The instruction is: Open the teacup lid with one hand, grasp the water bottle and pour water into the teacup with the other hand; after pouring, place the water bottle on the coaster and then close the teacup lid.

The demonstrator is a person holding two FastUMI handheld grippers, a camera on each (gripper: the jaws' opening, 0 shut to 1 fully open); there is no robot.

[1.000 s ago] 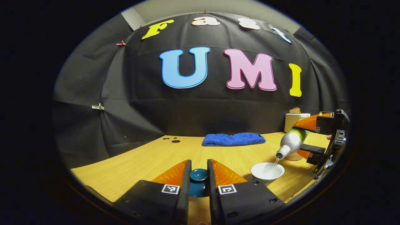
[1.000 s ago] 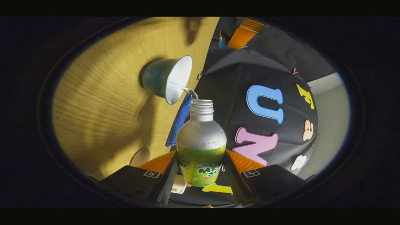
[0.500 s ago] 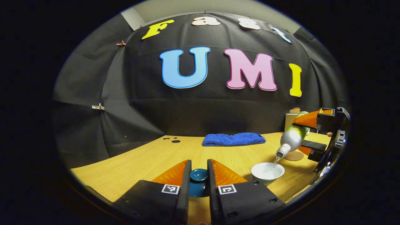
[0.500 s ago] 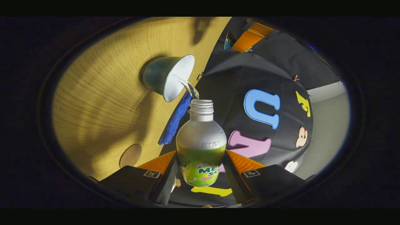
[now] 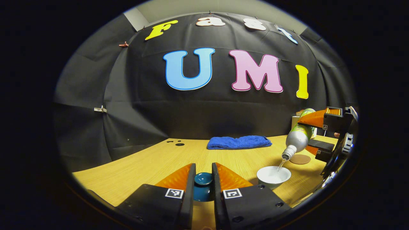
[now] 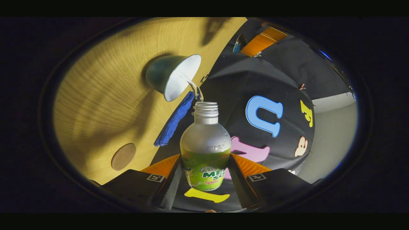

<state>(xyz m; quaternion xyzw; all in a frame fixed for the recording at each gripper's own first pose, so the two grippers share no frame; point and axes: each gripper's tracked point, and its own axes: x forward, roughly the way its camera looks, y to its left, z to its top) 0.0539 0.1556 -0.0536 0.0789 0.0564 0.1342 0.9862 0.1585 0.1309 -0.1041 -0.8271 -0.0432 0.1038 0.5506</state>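
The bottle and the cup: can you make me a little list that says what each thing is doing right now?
bottle: tipped over the cup, cap off, water running out
cup: on the table, lid off, water landing inside
lid: held off the cup by the left gripper
right gripper: squeezing the bottle from both sides
coaster: bare, lying on the table beside the cup
towel: blue, folded, at the back of the table

Glossy glazed lid and teacup, wood-grain table, fluffy towel, perhaps cork coaster.
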